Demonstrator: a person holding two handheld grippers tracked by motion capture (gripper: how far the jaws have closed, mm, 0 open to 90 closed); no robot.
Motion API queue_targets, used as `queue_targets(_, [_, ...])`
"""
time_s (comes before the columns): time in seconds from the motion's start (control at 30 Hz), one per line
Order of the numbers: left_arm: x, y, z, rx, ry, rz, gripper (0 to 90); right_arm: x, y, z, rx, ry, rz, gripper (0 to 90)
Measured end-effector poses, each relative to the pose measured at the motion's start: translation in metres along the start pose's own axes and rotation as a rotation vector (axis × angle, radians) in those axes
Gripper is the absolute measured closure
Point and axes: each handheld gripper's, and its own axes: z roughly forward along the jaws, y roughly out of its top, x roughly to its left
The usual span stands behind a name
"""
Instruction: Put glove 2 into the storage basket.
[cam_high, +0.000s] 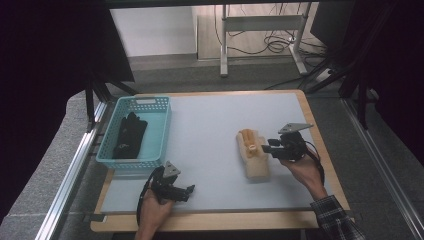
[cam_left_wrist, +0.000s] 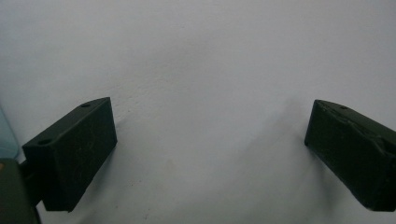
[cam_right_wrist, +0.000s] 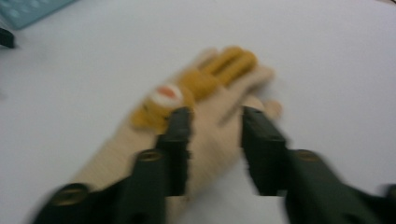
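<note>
Both tongs are in sight from the high view. On the right, the right gripper (cam_high: 266, 147) sits at the edge of a beige work glove (cam_high: 253, 155) with orange-yellow palm patches, which lies flat on the pale grey mat (cam_high: 210, 130) right of centre. Seen from the right gripper view, its black jaws stand narrow with a fold of the glove (cam_right_wrist: 210, 116) between them; the picture is blurred, so whether the pads truly press the cloth cannot be told. On the near left, the left gripper (cam_high: 189, 190) rests low over bare mat, its jaws spread wide with nothing between them in the left gripper view.

At the far left stands a turquoise plastic basket (cam_high: 150, 102) with a black glove (cam_high: 129, 134) lying inside. Open mat lies between the beige glove and the basket, with the left gripper nearer the person than that stretch.
</note>
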Motion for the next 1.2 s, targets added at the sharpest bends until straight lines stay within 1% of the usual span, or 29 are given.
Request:
queue_targets(0.03, [0.000, 0.000, 0.000, 0.000, 0.000, 0.000, 2.5, -0.002, -0.005, -0.003, 0.005, -0.008, 0.006, 76.5])
queue_targets(0.07, [0.000, 0.000, 0.000, 0.000, 0.000, 0.000, 2.6, -0.003, -0.011, -0.004, 0.013, -0.001, 0.012, 81.5])
queue_targets(0.13, [0.000, 0.000, 0.000, 0.000, 0.000, 0.000, 2.5, -0.002, -0.022, -0.004, 0.039, 0.005, 0.012, 86.4])
queue_targets(0.17, [0.000, 0.000, 0.000, 0.000, 0.001, 0.000, 2.6, -0.001, -0.027, -0.003, 0.054, 0.015, 0.012, 87.1])
queue_targets(0.27, [0.000, 0.000, 0.000, 0.000, 0.001, 0.000, 2.6, 0.004, -0.041, 0.005, 0.089, 0.018, 0.006, 87.2])
queue_targets(0.33, [0.000, 0.000, 0.000, -0.001, 0.002, 0.000, 2.6, 0.007, -0.048, 0.012, 0.101, 0.032, 0.009, 87.2])
queue_targets(0.4, [0.000, 0.000, 0.000, -0.001, 0.002, -0.001, 2.6, 0.011, -0.051, 0.018, 0.100, 0.036, 0.008, 87.2])
queue_targets(0.5, [0.000, 0.000, 0.000, -0.001, 0.003, -0.001, 2.6, 0.018, -0.051, 0.023, 0.088, 0.062, 0.010, 87.1])
queue_targets(0.67, [0.000, 0.000, 0.000, -0.001, 0.003, -0.002, 2.6, 0.035, -0.046, 0.034, 0.081, 0.101, -0.019, 85.4])
queue_targets(0.77, [0.000, 0.000, 0.000, -0.001, 0.004, -0.002, 2.6, 0.044, -0.042, 0.043, 0.076, 0.122, -0.022, 84.5])
queue_targets(0.87, [-0.001, 0.000, 0.000, -0.002, 0.004, -0.002, 2.6, 0.053, -0.038, 0.051, 0.074, 0.132, -0.032, 83.6])
queue_targets(1.07, [-0.001, 0.000, 0.000, -0.002, 0.005, -0.003, 2.7, 0.074, -0.029, 0.066, 0.064, 0.135, -0.061, 81.1])
queue_targets(1.13, [-0.001, -0.001, 0.000, -0.004, 0.007, -0.004, 2.7, 0.078, -0.028, 0.069, 0.063, 0.128, -0.081, 80.0])
queue_targets(1.2, [-0.001, -0.001, 0.000, -0.004, 0.008, -0.006, 2.7, 0.078, -0.027, 0.066, 0.059, 0.123, -0.086, 77.0])
